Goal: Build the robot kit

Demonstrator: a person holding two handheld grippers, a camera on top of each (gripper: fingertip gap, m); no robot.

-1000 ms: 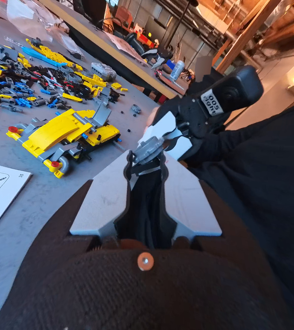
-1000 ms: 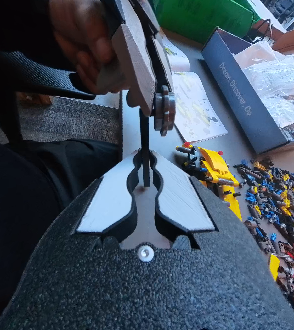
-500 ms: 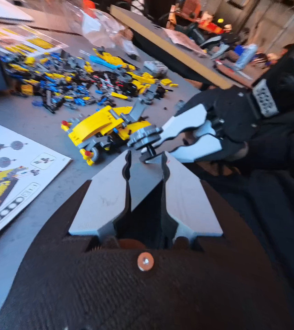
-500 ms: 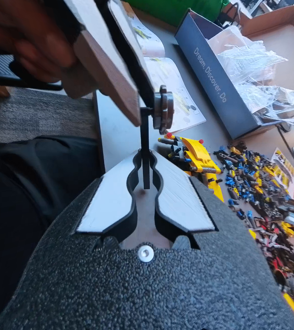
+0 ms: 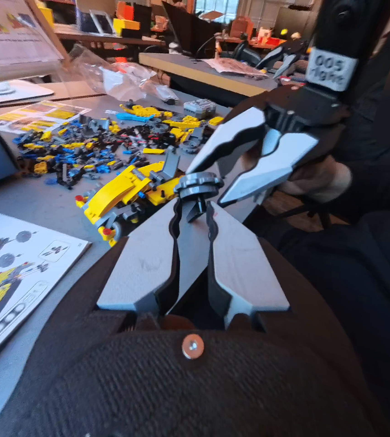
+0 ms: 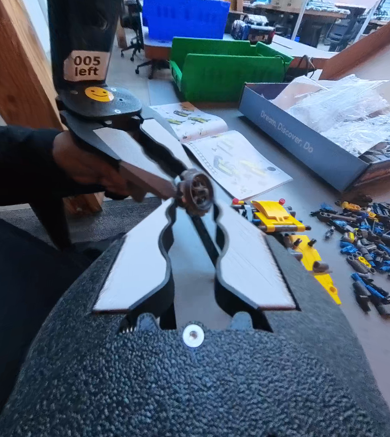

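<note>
**Now: gear-and-axle piece sitting at both grippers' tips**

Right now you are holding the left gripper [image 5: 192, 207] with its tips pinching the short black stub under a grey gear [image 5: 198, 186], so it is clamped on the gear piece. The gear is sitting just above those tips, flat side up, off the table [image 5: 35, 201].

You are keeping the right gripper [image 6: 194, 205] spread apart. In the left wrist view its two fingers are flanking the gear, one on each side. Contact is hard to tell because of blur. In the right wrist view a long black axle [image 6: 204, 234] is running from the gear down the gap between the right fingers. It is lying slantwise and close to the right-hand finger, and the fingers are not closing on it.

Your bare hand [image 6: 87, 165] is gripping the left tool's handle, with a dark sleeve behind it.

Things lying about:
- A partly built yellow model car [image 5: 127, 191] is sitting on the table just beyond the gear.
- A pile of loose parts [image 5: 90, 151] in blue, black, yellow and grey is spreading out behind the car.
- An open instruction booklet [image 5: 23, 267] is lying near the table edge, to the left of the left gripper.
- A long dark blue box [image 6: 295, 142] is standing past the booklet, with crumpled clear plastic bags [image 6: 343, 113] inside it.
- Green bins [image 6: 224, 68] are standing farther back, off the table.
</note>
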